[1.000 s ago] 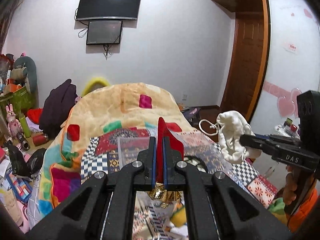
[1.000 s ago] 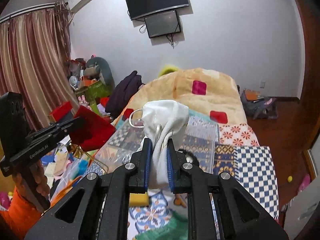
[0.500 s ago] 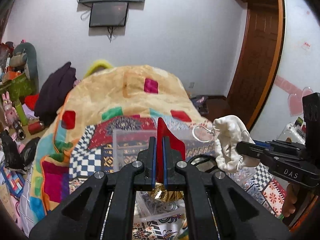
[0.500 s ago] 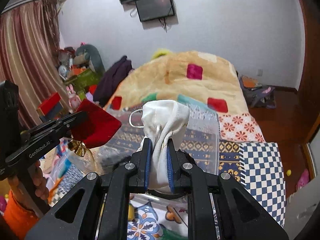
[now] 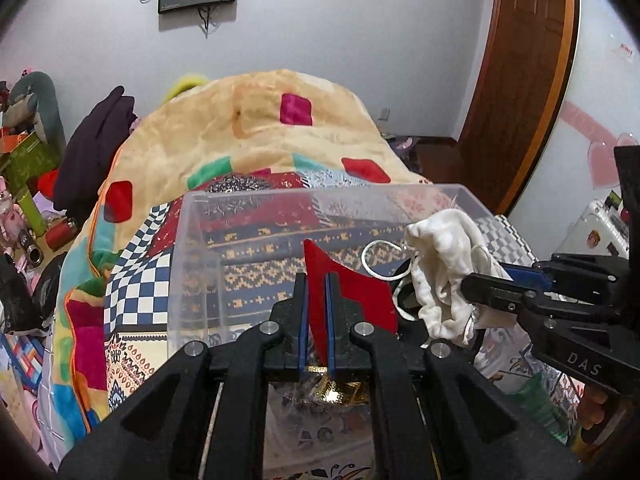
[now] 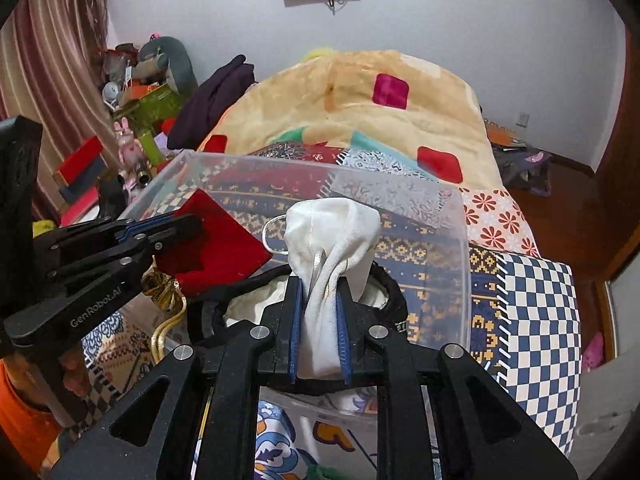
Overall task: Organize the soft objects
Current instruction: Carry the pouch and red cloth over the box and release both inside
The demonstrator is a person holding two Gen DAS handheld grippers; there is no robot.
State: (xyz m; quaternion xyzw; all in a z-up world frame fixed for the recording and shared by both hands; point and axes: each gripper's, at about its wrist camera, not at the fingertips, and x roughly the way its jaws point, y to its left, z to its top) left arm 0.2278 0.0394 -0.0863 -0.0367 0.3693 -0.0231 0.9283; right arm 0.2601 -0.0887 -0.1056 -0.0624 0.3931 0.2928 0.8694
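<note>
The left gripper [image 5: 316, 316] pinches a red pouch [image 5: 348, 296] at the centre of the frame, over a clear plastic box [image 5: 192, 248] on the bed [image 5: 256, 120]. The right gripper [image 6: 319, 324] squeezes a white drawstring bag [image 6: 332, 236] above the same box. Something dark, perhaps a cap [image 6: 388, 292], lies inside.

Both grippers' jaws apparently clamped, side by side.

black fingers [image 5: 304, 320], blue pads, orange sleeve [image 6: 24, 412].
</note>
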